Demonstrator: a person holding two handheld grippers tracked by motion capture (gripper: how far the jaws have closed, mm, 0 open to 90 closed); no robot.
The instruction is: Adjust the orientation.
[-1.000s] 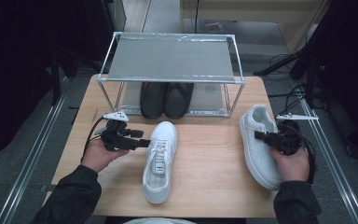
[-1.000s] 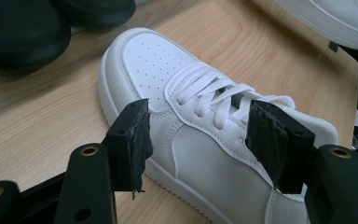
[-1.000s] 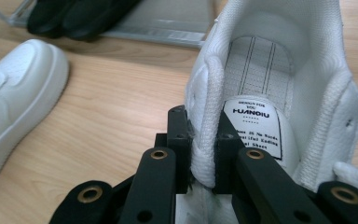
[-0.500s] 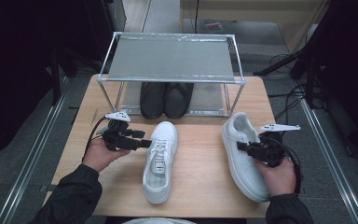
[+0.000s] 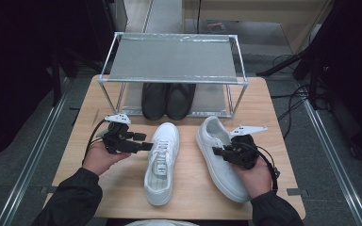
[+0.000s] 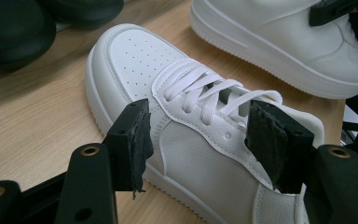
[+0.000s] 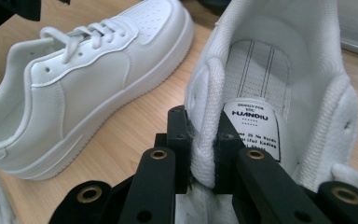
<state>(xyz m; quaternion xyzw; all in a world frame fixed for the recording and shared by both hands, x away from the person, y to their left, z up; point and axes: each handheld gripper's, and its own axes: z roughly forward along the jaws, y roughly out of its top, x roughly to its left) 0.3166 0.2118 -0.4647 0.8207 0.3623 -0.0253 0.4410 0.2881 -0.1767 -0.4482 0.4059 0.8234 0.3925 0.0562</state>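
A laced white sneaker (image 5: pixel 161 165) lies at mid-table, toe toward the rack. My left gripper (image 5: pixel 147 146) is at its left flank, open; in the left gripper view (image 6: pixel 205 140) the pads stand wide apart on either side of the laces (image 6: pixel 205 91) and do not press on the sneaker. A second white sneaker (image 5: pixel 217 157) lies just to the right of the first. My right gripper (image 5: pixel 217 151) is shut on the inner side of that shoe's collar (image 7: pixel 204 140). In the right gripper view the insole label (image 7: pixel 254 121) sits inside this shoe, and the laced sneaker (image 7: pixel 88 79) lies to the left.
A metal two-level rack (image 5: pixel 172 59) stands at the table's far side. A pair of black shoes (image 5: pixel 167 100) sits on its lower shelf, right behind the white sneakers' toes. Bare wood (image 5: pixel 75 108) lies left of my left hand. Cables (image 5: pixel 287 99) trail off the right edge.
My right gripper has carried the second white sneaker leftward from the table's right edge to beside the laced one. The left hand and the laced sneaker have stayed put.
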